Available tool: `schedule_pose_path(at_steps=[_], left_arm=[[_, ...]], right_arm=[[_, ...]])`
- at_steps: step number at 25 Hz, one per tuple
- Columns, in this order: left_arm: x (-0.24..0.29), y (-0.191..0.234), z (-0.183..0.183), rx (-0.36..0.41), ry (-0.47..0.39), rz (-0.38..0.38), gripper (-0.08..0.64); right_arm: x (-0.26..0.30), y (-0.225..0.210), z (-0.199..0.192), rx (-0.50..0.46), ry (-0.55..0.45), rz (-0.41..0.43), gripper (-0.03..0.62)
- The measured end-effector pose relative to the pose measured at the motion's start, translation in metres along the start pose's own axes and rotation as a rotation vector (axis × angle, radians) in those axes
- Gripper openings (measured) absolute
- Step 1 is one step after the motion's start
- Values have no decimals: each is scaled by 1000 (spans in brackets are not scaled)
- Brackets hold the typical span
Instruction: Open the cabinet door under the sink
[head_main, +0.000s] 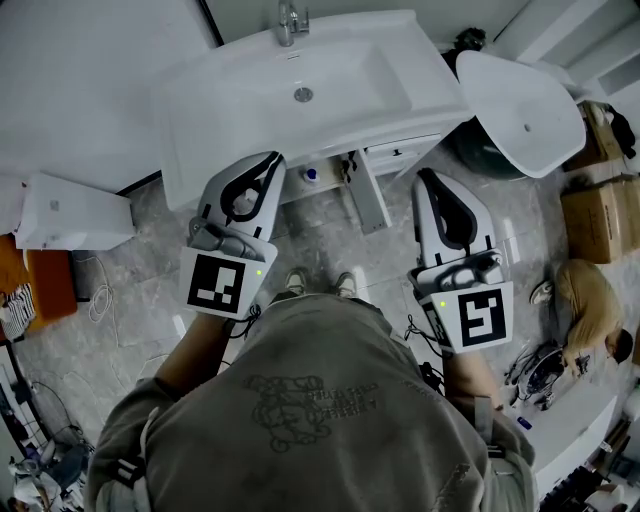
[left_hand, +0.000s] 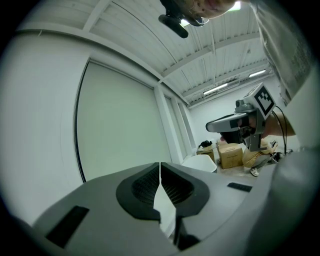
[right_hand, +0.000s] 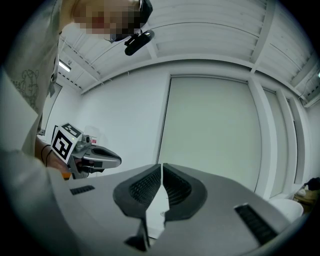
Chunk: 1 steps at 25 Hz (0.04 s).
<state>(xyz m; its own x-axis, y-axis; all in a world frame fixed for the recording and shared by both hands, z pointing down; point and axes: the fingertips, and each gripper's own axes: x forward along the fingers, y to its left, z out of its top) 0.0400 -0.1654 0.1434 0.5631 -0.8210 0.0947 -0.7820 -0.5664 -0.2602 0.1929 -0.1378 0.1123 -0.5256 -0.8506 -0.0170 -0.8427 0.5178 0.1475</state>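
**A:** Any writing you can read?

**B:** None. The shirt (head_main: 305, 405) has a printed drawing with lines of lettering beneath it, but they are too small and blurred to make out.

**A:** Anything else?

**B:** The left marker (head_main: 216, 283) and right marker (head_main: 478, 316) carry black-and-white square patterns only, not letters.

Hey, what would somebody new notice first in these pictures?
Two white handheld grippers fill the middle of the head view, the left gripper and the right gripper, both shut and empty. Just ahead of them is the white sink, with a white panel, apparently the cabinet door, standing out edge-on beneath it. A second, loose white basin sits at the upper right.
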Motion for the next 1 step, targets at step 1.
schedule_pose_path(at_steps=[1], left_arm=[[0, 0, 2, -1, 0, 0, 23]], right_arm=[[0, -1, 1, -2, 1, 1, 34]])
